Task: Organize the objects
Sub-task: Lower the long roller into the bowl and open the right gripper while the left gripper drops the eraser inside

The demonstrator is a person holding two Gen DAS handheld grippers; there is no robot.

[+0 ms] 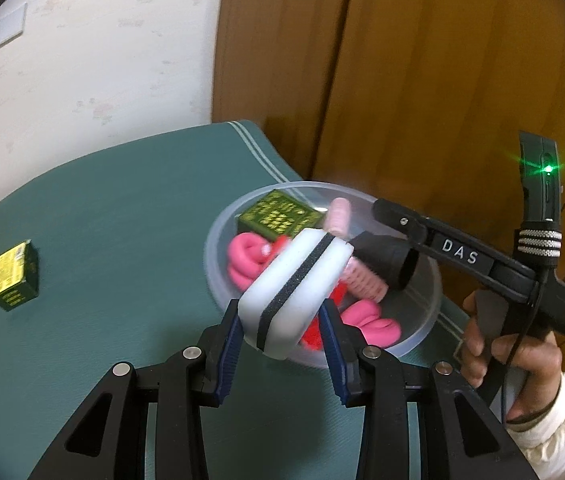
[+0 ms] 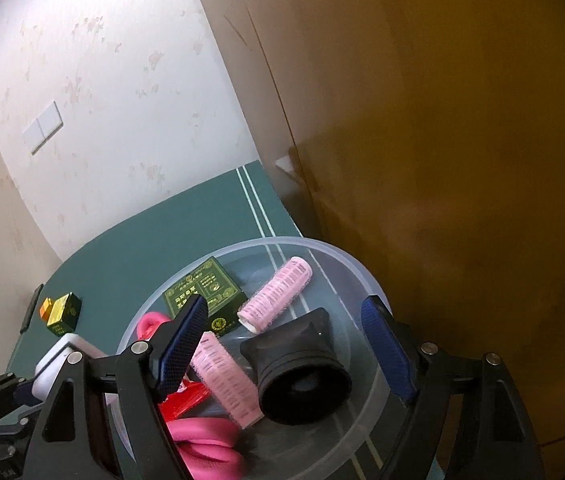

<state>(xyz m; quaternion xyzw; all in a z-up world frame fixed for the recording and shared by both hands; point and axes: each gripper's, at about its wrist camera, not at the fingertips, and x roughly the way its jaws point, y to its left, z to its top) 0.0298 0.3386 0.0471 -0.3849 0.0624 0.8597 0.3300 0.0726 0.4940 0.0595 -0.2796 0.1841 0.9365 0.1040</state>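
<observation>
The left gripper [image 1: 282, 332] is clamped on a white sponge block [image 1: 294, 292] with a dark middle stripe, held over the near rim of the clear plastic bowl [image 1: 218, 236] on the green tabletop [image 1: 122, 220]. The block looks light and soft, so a grip across its flat sides suits it, though squeezing may deform it. The right gripper [image 2: 286, 344] stands wide, holding nothing, above a black nozzle [image 2: 302, 372] lying in the bowl beside pink hair rollers [image 2: 278, 292]. A green box [image 1: 16, 276] waits well apart.
</observation>
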